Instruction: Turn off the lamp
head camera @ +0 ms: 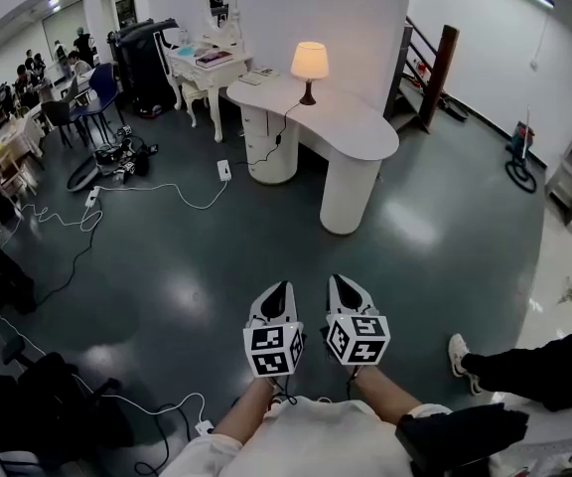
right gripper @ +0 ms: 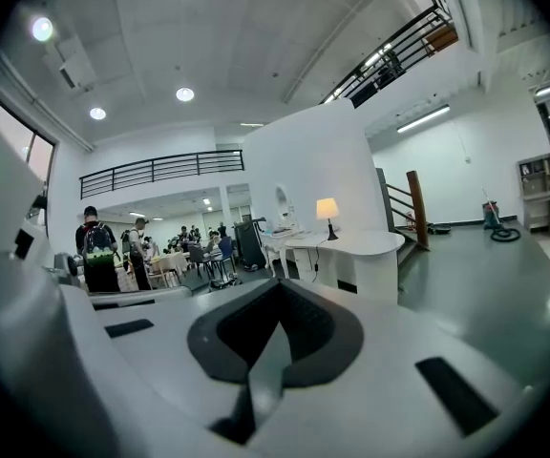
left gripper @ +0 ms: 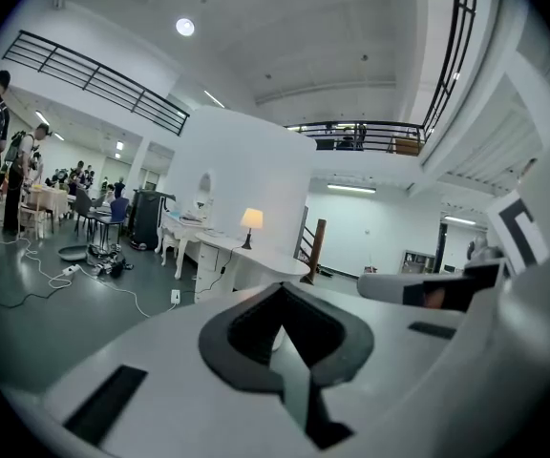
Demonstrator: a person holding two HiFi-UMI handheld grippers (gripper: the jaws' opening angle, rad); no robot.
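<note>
The lamp [head camera: 309, 65] is lit, its cream shade glowing on the white curved table [head camera: 360, 132] far across the floor. It also shows small in the left gripper view, lamp [left gripper: 252, 220], and in the right gripper view, lamp [right gripper: 327, 210]. Its black cord runs down the table's left side. My left gripper [head camera: 281, 290] and right gripper [head camera: 339, 282] are held side by side low in the head view, well short of the table, pointing toward it. Both are shut with nothing between the jaws, as the left gripper [left gripper: 280, 291] and right gripper [right gripper: 277, 286] also show in their own views.
White cables and a power strip [head camera: 223, 170] lie on the dark floor left of the table. A white dressing table with a mirror [head camera: 208, 64] stands behind it, a staircase [head camera: 427, 74] to its right. People sit at tables far left. A person's leg with a white shoe [head camera: 460, 355] reaches in at right.
</note>
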